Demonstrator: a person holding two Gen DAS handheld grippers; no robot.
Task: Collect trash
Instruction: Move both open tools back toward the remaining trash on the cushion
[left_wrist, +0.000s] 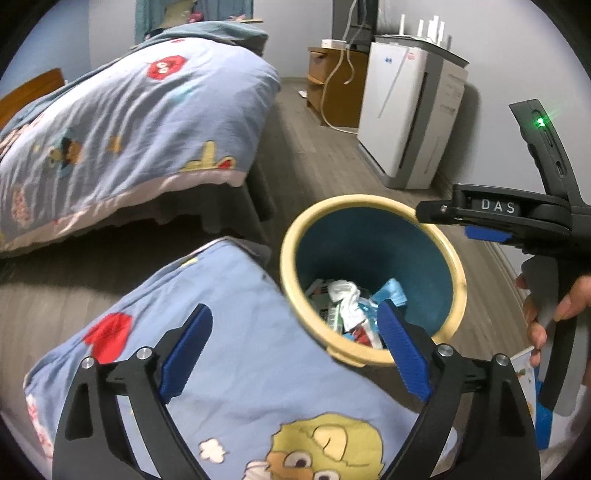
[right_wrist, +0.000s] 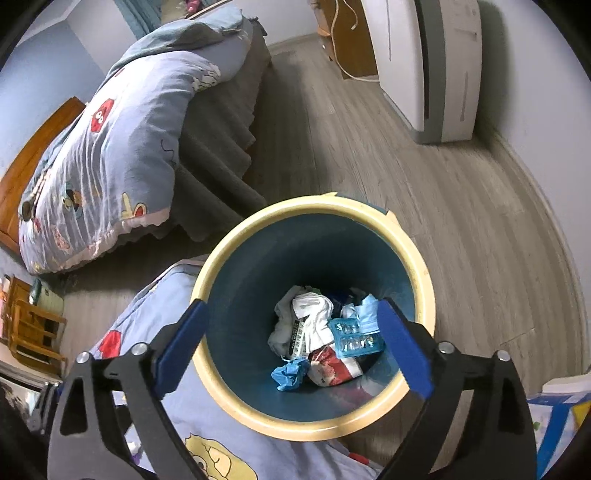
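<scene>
Two grippers are seen over one bin. From the left wrist, the left gripper (left_wrist: 295, 354) is held tilted down with its blue pads (left_wrist: 186, 354) spread wide and nothing between them; one pad lies over the cartoon-print pillow (left_wrist: 229, 369), the other over the near rim of the waste bin (left_wrist: 458, 280). The right gripper (left_wrist: 465, 221), carried in a person's hand (left_wrist: 554, 314), is reached in from the right so that its tip hangs above the bin's far rim, a placement suited to dropping things straight in. Crumpled trash (left_wrist: 347, 299) lies at the bottom of the bin. Beyond it stand a bed with a blue quilt (left_wrist: 140, 122), a white air purifier (left_wrist: 406, 118) and a wooden cabinet (left_wrist: 332, 85) with a loose white cable.

From the right wrist, the right gripper (right_wrist: 295, 350) is pointed almost straight down into the waste bin (right_wrist: 424, 295), jaws apart and empty. The trash (right_wrist: 314, 325) is gathered below: white tissue, a blue blister pack (right_wrist: 354, 338), a crumpled blue scrap (right_wrist: 290, 373) and a red-and-white wrapper (right_wrist: 332, 365). The pillow (right_wrist: 147, 332) is pressed against the bin's left side, crowding any approach from there, while a box-like printed item at the lower right edge is too cropped to be identified. Open floor (right_wrist: 443, 203) is left to the right of the bin.
</scene>
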